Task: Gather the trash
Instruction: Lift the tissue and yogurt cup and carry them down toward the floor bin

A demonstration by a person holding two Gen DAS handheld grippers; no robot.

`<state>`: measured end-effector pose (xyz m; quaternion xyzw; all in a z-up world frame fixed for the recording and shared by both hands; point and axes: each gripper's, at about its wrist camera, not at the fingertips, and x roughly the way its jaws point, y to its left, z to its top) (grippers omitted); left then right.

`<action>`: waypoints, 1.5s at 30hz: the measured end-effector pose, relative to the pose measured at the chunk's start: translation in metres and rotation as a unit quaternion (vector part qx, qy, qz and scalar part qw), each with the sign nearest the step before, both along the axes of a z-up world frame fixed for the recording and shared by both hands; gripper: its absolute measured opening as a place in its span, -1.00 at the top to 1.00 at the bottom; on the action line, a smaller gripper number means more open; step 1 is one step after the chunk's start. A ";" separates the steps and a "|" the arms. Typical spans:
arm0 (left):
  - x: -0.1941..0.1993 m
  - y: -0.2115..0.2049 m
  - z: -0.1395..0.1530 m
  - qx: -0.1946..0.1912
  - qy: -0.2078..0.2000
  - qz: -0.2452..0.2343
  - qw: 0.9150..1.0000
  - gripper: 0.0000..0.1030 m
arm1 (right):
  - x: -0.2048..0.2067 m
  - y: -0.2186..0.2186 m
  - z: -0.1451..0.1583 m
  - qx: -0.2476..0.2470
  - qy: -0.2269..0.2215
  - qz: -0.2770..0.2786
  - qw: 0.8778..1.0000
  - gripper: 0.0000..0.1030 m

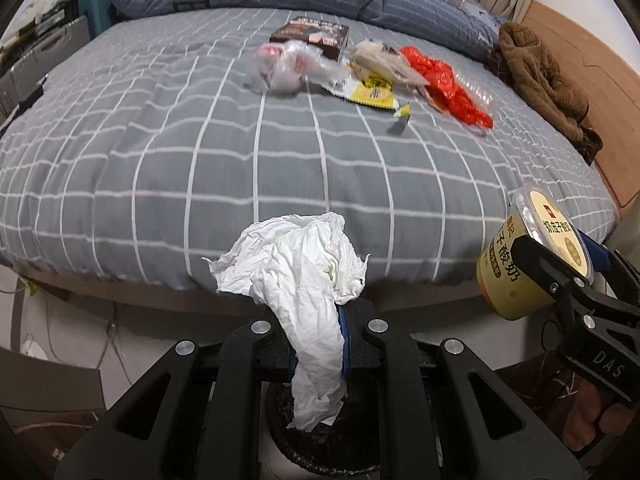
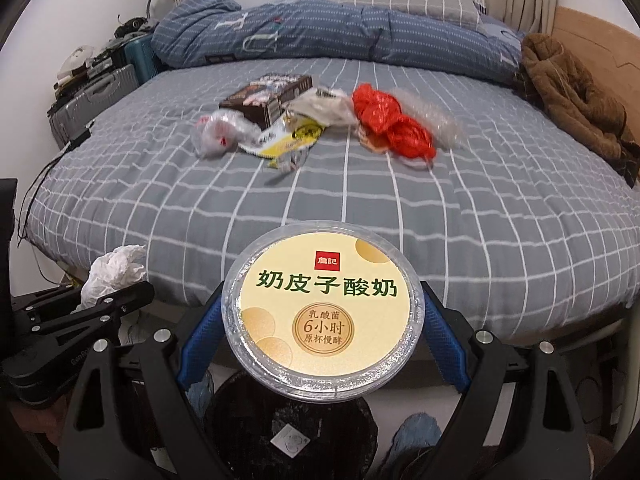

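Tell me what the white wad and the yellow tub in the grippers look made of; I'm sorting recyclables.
The white wad in the left gripper looks like tissue paper: matte, soft, finely creased, hanging limp. The yellow tub in the right gripper seems to be plastic: smooth glossy wall, clear rim, printed lid; the silvery speckled edge hints at a foil seal, though that is uncertain.

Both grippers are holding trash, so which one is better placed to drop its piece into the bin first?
Left, probably: the left hand-held gripper holds the tissue hanging directly over the dark bin; the right hand-held gripper's yogurt cup looks nearer its rim.
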<state>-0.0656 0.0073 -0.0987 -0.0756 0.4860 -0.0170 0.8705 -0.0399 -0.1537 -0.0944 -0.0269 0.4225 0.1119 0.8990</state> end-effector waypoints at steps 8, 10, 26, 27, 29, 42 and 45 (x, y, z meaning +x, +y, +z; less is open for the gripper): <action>-0.016 -0.004 -0.020 -0.016 0.025 0.005 1.000 0.74 | -0.009 0.003 -0.026 -0.010 0.035 0.000 0.999 -0.65; -0.022 -0.006 -0.027 -0.018 0.035 0.004 0.999 0.74 | -0.012 0.004 -0.031 -0.011 0.041 0.000 0.999 -0.65; -0.059 -0.004 -0.057 -0.016 0.081 0.014 0.997 0.74 | -0.044 -0.007 -0.065 -0.007 0.102 -0.021 0.995 -0.65; -0.061 -0.005 -0.058 -0.017 0.084 0.012 0.996 0.74 | -0.047 -0.007 -0.067 -0.009 0.105 -0.020 0.994 -0.65; -0.067 -0.007 -0.061 -0.014 0.089 0.010 0.996 0.74 | -0.053 -0.005 -0.071 -0.015 0.113 -0.016 0.993 -0.65; -0.066 -0.011 -0.101 -0.002 0.127 0.001 0.992 0.74 | -0.054 -0.003 -0.112 -0.029 0.167 0.006 0.985 -0.65; -0.060 -0.009 -0.114 -0.001 0.139 0.001 0.990 0.74 | -0.048 0.001 -0.124 -0.031 0.182 0.013 0.983 -0.65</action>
